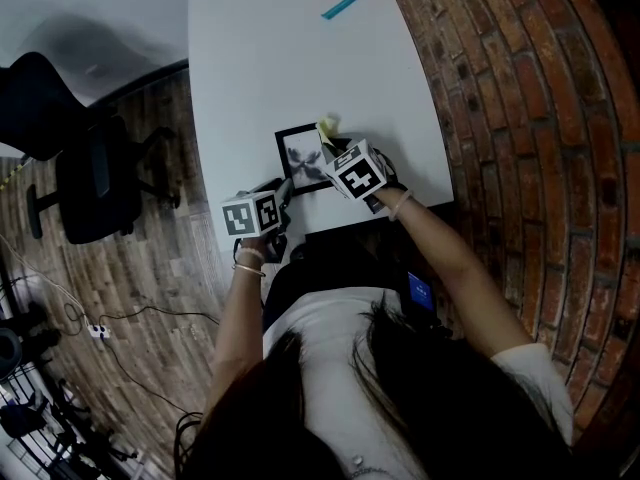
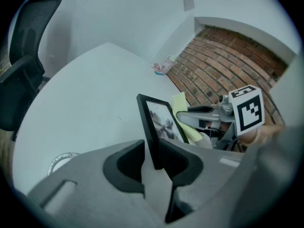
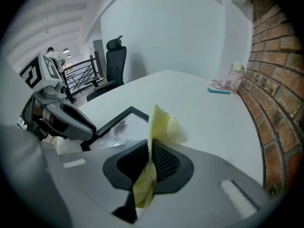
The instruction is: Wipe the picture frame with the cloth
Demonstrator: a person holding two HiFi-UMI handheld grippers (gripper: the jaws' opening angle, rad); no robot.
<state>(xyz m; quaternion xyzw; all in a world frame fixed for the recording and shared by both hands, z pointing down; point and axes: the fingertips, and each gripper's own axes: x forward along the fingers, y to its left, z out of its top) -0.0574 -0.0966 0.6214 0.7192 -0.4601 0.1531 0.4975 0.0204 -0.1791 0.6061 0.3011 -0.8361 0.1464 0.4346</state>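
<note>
- The office chair (image 1: 80,168) stands at 9 o'clock of the table (image 1: 290,58), well apart from it, so the left elbow has free room on that side.
- The left gripper (image 2: 152,161) has its jaws closed on the black edge of the picture frame (image 2: 160,120), at the frame's 7 o'clock corner in the head view. The frame sits near the table's 6 o'clock edge, just in front of the person.
- Risk on this side: the hold is on a thin rim only. A hard wiping push could twist the frame out of the pads, or slide it toward the near edge and off.
- The right gripper (image 3: 151,161) pinches the yellow cloth (image 3: 162,123), which stands up past the jaws at the frame's 1 o'clock corner.
- Risk on this side: little cloth sticks out, so the bare jaw tips could scrape the glass, and a loose pinch could drop the cloth.
- Toward 12 o'clock the tabletop is bare for most of its length. The brick wall (image 1: 520,98) at 3 o'clock limits the right arm's swing.
</note>
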